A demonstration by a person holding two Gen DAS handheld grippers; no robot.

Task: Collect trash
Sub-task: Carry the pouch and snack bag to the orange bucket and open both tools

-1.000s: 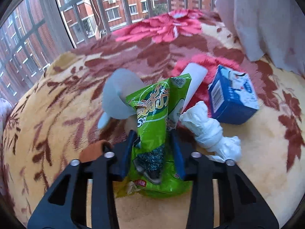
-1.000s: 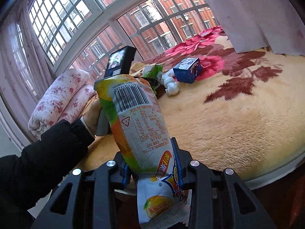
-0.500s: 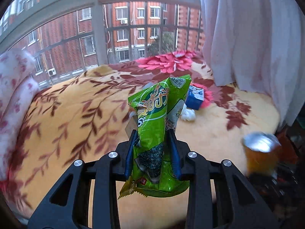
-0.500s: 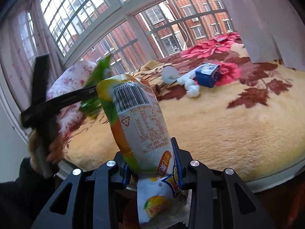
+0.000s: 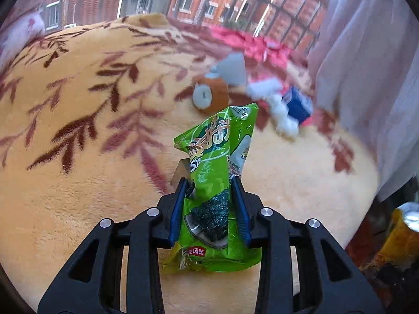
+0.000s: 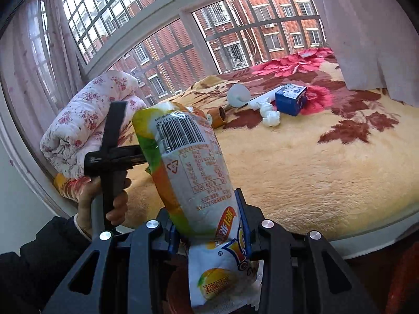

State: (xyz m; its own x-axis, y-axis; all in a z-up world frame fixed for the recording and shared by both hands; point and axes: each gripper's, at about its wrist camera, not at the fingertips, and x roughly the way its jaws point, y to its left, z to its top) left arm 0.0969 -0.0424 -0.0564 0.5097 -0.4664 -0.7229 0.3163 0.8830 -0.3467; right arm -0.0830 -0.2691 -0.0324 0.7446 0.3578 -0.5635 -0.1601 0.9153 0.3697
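Trash in both claws: left gripper clamps the green seaweed wrapper, right gripper the orange snack bag, both long axes pointing twelve o'clock.

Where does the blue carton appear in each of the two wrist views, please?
Left wrist: blue carton upper right, blurred, beside the curtain.
Right wrist: blue carton upper right of centre, on the blanket.
Shared landmark: the crumpled white tissue lying right next to it.
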